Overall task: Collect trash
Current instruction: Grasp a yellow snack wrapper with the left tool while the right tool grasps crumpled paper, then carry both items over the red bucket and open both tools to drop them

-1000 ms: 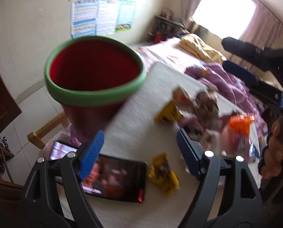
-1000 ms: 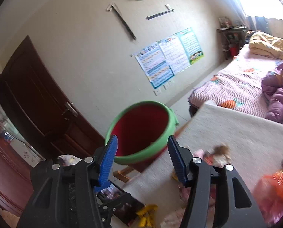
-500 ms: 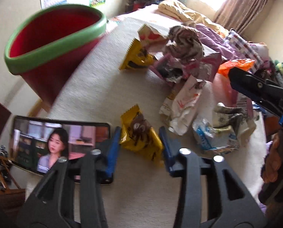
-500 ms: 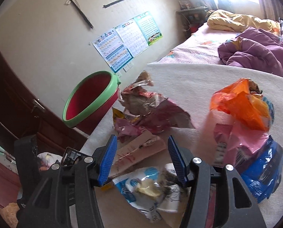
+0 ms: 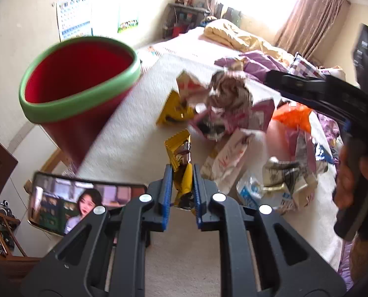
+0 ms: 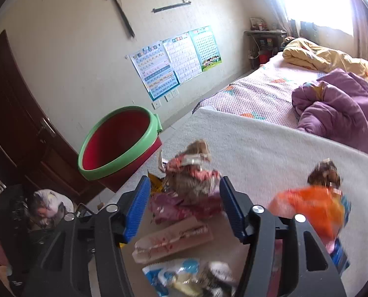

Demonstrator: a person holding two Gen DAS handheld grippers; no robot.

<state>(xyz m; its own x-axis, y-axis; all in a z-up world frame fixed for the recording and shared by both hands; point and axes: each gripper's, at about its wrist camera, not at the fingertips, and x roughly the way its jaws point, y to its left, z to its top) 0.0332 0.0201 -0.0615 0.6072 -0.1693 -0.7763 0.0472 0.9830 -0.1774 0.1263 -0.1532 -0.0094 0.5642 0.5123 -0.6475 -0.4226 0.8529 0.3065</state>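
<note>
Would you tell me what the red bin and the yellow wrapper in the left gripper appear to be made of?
Red bin: probably moulded plastic, matte red walls with a smooth green rim band. Yellow wrapper, pinched in the left gripper: likely thin foil-lined plastic film, judging by its glossy creases and serrated edge.

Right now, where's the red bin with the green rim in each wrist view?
Left wrist: red bin upper left, at the table's left edge, above the phone.
Right wrist: red bin left of centre, before the dark door, above the left blue pad.
Shared landmark: wall posters behind the bin.
</note>
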